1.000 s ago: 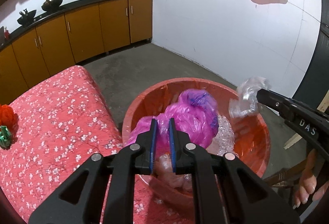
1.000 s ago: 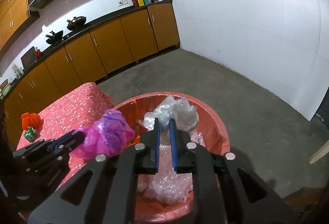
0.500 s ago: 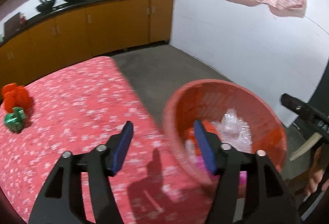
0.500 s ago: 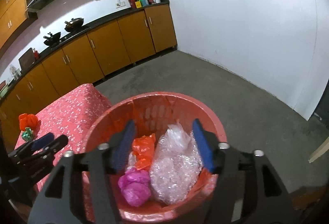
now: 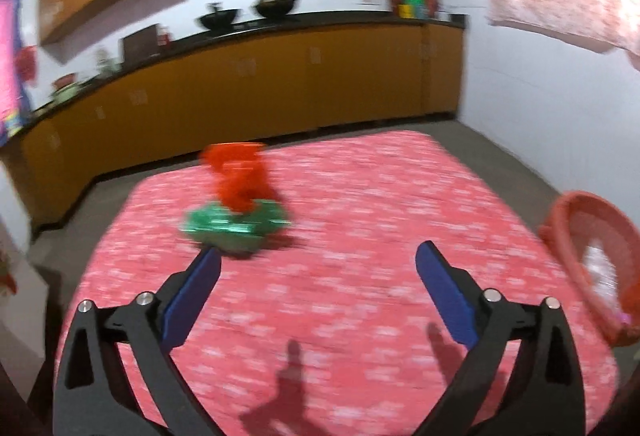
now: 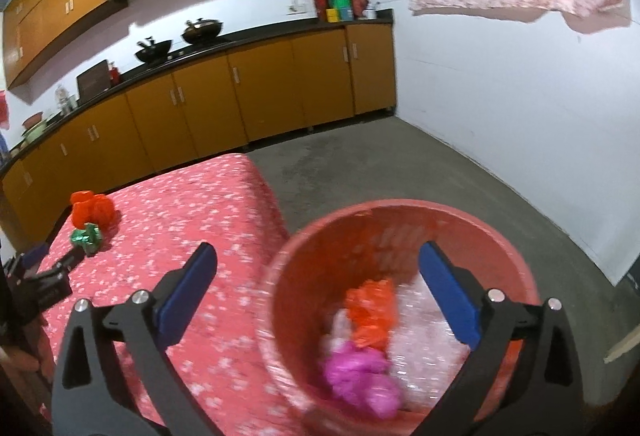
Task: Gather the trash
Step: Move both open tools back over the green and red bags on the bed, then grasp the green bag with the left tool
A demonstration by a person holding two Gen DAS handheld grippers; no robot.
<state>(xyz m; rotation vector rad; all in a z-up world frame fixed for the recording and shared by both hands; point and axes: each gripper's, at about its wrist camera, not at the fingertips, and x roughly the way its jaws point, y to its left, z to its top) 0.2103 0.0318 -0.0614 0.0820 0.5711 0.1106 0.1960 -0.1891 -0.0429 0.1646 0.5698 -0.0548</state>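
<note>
Orange kitchen cabinets [image 6: 260, 92] line white walls [image 6: 520, 116] above grey floor [image 6: 380, 164].

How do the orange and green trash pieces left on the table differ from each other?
The orange crumpled bag is the bigger and stands taller; the green wrapper is smaller, lower and glinting. The orange bag lies farther from the camera, the green wrapper nearer. Both rest close together on the floral tablecloth, outside the red basket; neither is held.

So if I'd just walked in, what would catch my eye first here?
Probably the round red basket on the floor beside the table, holding pink, orange and clear plastic trash. Next, the red floral tablecloth, where an orange bag and a green wrapper lie. Both grippers hold nothing, jaws opening.
</note>
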